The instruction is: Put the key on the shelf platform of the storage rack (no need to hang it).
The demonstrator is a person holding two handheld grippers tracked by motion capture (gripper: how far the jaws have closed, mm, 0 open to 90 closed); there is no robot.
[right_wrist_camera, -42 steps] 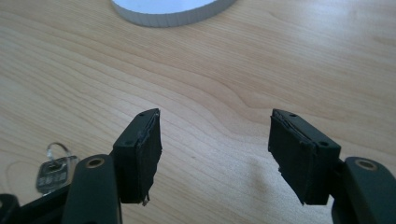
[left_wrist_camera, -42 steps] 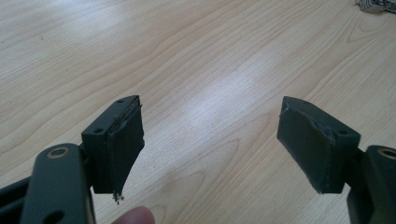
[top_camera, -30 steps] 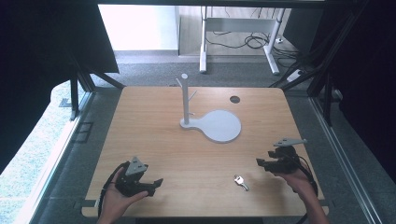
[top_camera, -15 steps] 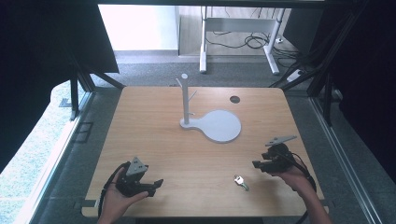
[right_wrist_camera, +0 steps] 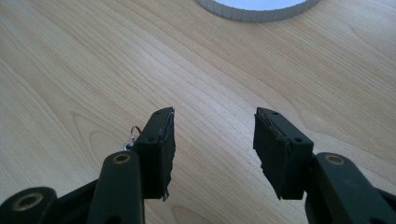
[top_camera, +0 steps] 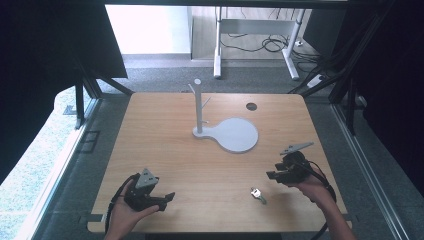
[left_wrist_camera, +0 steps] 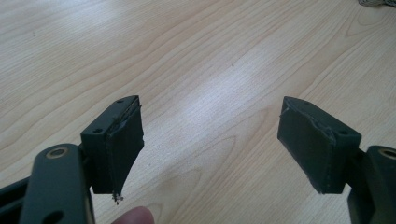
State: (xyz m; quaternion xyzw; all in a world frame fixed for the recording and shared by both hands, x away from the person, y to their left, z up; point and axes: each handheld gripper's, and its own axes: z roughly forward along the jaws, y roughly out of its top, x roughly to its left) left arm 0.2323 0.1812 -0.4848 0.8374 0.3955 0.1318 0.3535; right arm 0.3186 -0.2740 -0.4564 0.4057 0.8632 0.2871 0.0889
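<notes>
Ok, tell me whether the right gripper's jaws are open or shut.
Open. The right gripper has just been closing its jaws, but bare table shows between them; the key lies apart.

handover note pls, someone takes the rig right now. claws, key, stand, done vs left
Left claw: open, nothing between the jaws, resting at the near left of the table.
Right claw: jaws apart with nothing between them; they have just been closing.
Key: flat on the wood near the front edge, just left of the right claw; its ring peeks out beside that claw's left jaw in the right gripper view.
Stand: upright mid-table on its white round base, pegs bare.
Done: nothing yet; key not grasped.
Left: probably grasp the key and hang it on a peg.
</notes>
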